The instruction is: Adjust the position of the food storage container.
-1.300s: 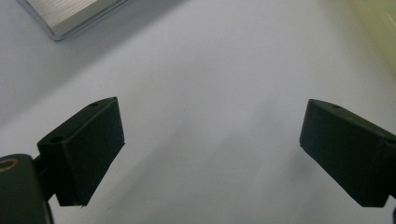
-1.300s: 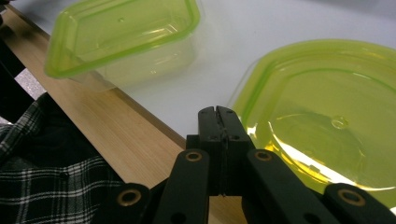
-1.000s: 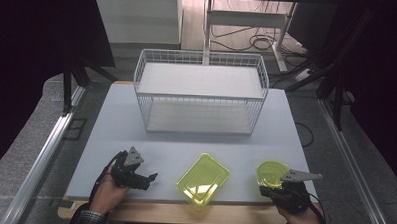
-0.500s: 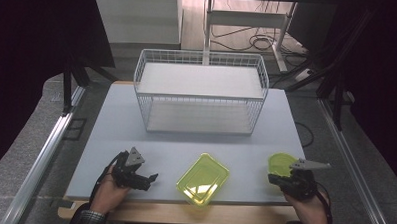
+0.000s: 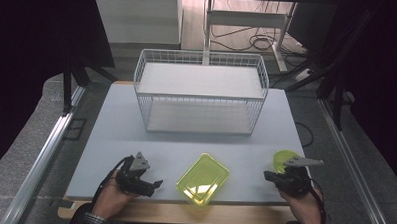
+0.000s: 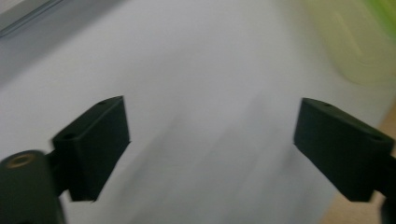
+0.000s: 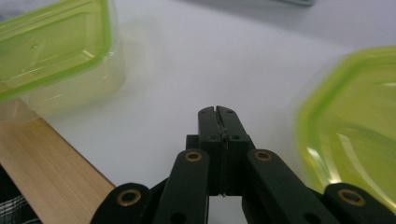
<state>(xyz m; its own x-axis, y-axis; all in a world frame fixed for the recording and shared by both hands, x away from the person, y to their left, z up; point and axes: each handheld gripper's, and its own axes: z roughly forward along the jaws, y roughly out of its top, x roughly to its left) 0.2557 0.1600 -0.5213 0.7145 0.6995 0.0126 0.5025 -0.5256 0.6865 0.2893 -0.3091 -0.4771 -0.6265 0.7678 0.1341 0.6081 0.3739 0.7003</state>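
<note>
Your left hand [image 5: 114, 193] comes in from the bottom edge of the high view and rests low at the near-left part of the white table [image 5: 116, 119], holding the left gripper [image 5: 154, 184] so that it points to your right, toward the rectangular green-lidded container [image 5: 202, 178] lying at the middle of the near edge. That gripper's grey three-cornered plate [image 5: 139, 163] faces up and slightly away from you. In the left gripper view its two black jaws stand wide apart with bare table between them, holding nothing, and a blurred corner of the green-lidded container [image 6: 355, 42] shows at the upper right, clear of both jaws. Your right hand [image 5: 299, 200] sits at the near-right corner of the table, wrist over the wooden table edge [image 5: 233, 213], with the right gripper [image 5: 267, 176] aimed to your left across the table. In the right gripper view its jaws are pressed together tip to tip, gripping nothing. The small round green-lidded container [image 5: 284, 159] lies just beside that gripper on its far side; in the right gripper view it [image 7: 359, 121] is close on the right of the closed jaws but apart from them. A white wire basket [image 5: 199, 92] stands farther back, well apart from both hands.
</note>
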